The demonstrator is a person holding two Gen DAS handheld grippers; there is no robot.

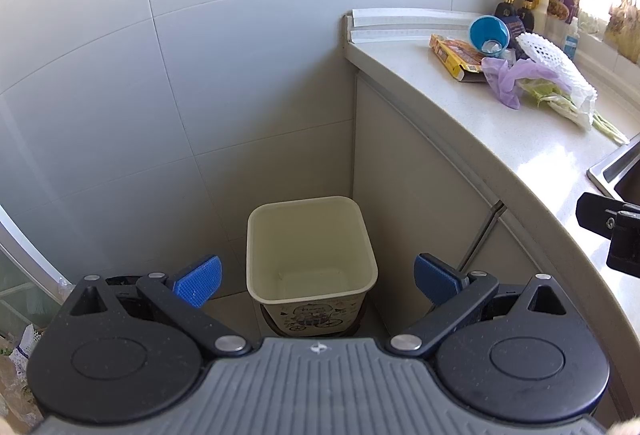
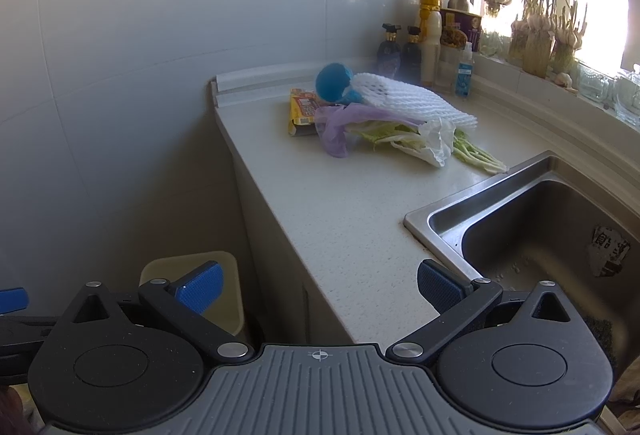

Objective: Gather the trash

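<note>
Nearest my left lens: left claw (image 1: 317, 280), blue pads spread wide, nothing between them, touching nothing. Directly beyond and below it on the floor, a cream bin (image 1: 312, 247), open-topped, interior bare as far as I can see, printed picture on its front; it stands in the corner between the tiled wall and the cabinet.

Right claw (image 2: 319, 293): equally wide open, holding nothing, hanging over the front edge of the surface (image 2: 340, 203). Steel sink (image 2: 532, 235) to its right, a scrap of printed paper (image 2: 608, 251) stuck on its inner wall.

Trash, well ahead of my right claw, heaped at the far end of the surface: yellow carton (image 2: 302, 111), blue cup (image 2: 334, 81) lying on its side, white foam net (image 2: 404, 97), purple plastic bag (image 2: 340, 127), vegetable scraps (image 2: 440, 147).
</note>
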